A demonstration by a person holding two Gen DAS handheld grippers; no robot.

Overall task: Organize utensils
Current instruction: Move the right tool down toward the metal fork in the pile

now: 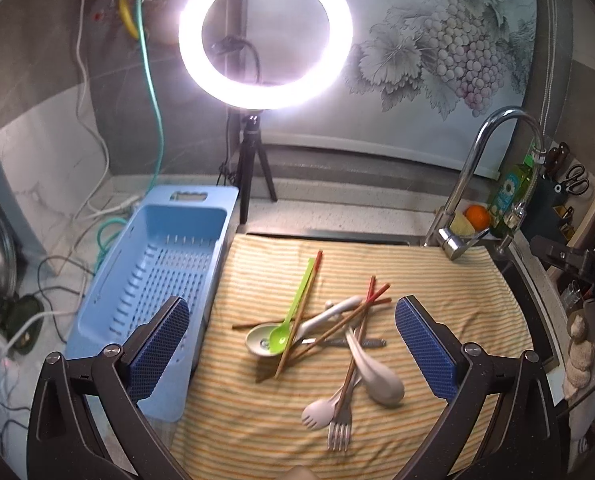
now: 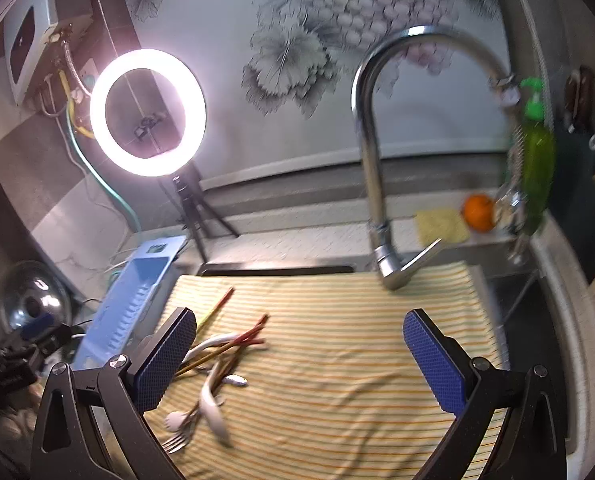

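The left gripper (image 1: 292, 348) is spread wide and holds nothing, its blue pads hanging above a tangle of spoons, chopsticks and a fork (image 1: 339, 426) at the lower centre of the striped cloth (image 1: 437, 280). The right gripper (image 2: 299, 360) is equally wide and empty; the utensils (image 2: 213, 376) lie at lower left there. A blue basket (image 1: 149, 280) sits left of the cloth.

the left wrist view looks forward and down between its own wide-apart fingers, close above the utensil pile (image 1: 321, 336) on the striped cloth (image 1: 437, 280), with the blue basket (image 1: 157, 272) at its left. the right wrist view sits further right, facing the faucet (image 2: 373, 152), the pile low at its left. both share cloth, basket, ring light (image 1: 265, 32) and faucet.
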